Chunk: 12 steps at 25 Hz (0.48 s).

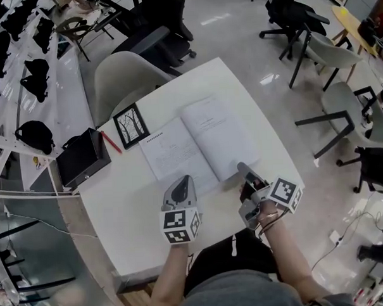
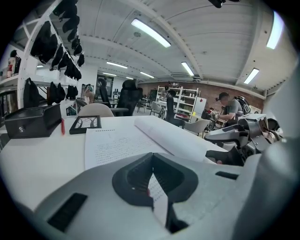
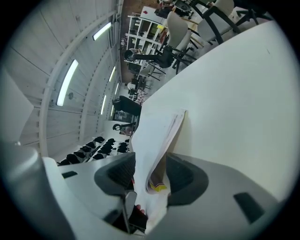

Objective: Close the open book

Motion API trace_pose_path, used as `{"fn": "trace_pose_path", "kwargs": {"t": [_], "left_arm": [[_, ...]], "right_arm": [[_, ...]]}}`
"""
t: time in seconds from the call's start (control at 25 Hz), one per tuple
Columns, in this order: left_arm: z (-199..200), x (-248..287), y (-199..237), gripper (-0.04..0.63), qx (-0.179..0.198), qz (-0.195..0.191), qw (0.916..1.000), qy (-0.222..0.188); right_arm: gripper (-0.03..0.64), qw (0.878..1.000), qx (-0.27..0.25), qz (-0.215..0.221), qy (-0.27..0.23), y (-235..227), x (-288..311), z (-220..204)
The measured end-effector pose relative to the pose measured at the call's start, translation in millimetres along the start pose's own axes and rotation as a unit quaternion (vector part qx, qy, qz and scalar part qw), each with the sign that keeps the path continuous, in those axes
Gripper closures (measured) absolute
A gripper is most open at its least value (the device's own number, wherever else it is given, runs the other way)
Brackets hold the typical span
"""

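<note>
Closest to the camera are the person's lap and forearms, which reach out to the two grippers over the near part of a white table [image 1: 134,215].

The book [image 1: 197,139] lies open in the middle of that table, its spine running away from the person. A framed tree drawing [image 1: 131,126] lies just beside the far corner of the left page. A red pen [image 1: 112,142] lies between the frame and a black box [image 1: 83,158], which sits well apart from the book at the table's left edge. A pale chair [image 1: 121,76] stands at the far side, with dark office chairs [image 1: 287,12] on the floor beyond. A white rack of black items [image 1: 23,74] runs along the left.

The left gripper [image 1: 185,180] is at the near edge of the left page with its jaw tips together. Printed page shows through the slit behind the tips. Whether it touches the paper I cannot tell.

The right gripper [image 1: 241,168] is at the near corner of the right-hand page. Its jaws stand wide, and a sheaf of right-hand pages runs loosely between them, with a gap showing beside the sheaf.
</note>
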State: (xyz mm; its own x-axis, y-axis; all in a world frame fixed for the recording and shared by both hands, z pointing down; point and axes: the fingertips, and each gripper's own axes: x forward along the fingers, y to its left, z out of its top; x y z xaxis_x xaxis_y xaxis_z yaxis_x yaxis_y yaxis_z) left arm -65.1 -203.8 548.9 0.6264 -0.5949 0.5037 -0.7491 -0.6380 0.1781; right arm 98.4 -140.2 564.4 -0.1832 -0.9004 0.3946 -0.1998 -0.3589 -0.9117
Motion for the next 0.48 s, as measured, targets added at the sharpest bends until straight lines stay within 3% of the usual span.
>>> {"fn": "trace_pose_path", "kwargs": {"t": [0.24, 0.48], "left_arm": [[1.6, 3.2, -0.1, 0.589, 0.0, 0.0, 1.0, 0.001], [2.5, 3.6, -0.2, 0.589, -0.002, 0.003, 1.0, 0.0]], "right_arm": [[0.417, 1.0, 0.007, 0.005, 0.003, -1.4, 7.0, 2.9], [0.505, 1.0, -0.023, -0.016, 0.0, -3.1, 7.2, 7.5]]}}
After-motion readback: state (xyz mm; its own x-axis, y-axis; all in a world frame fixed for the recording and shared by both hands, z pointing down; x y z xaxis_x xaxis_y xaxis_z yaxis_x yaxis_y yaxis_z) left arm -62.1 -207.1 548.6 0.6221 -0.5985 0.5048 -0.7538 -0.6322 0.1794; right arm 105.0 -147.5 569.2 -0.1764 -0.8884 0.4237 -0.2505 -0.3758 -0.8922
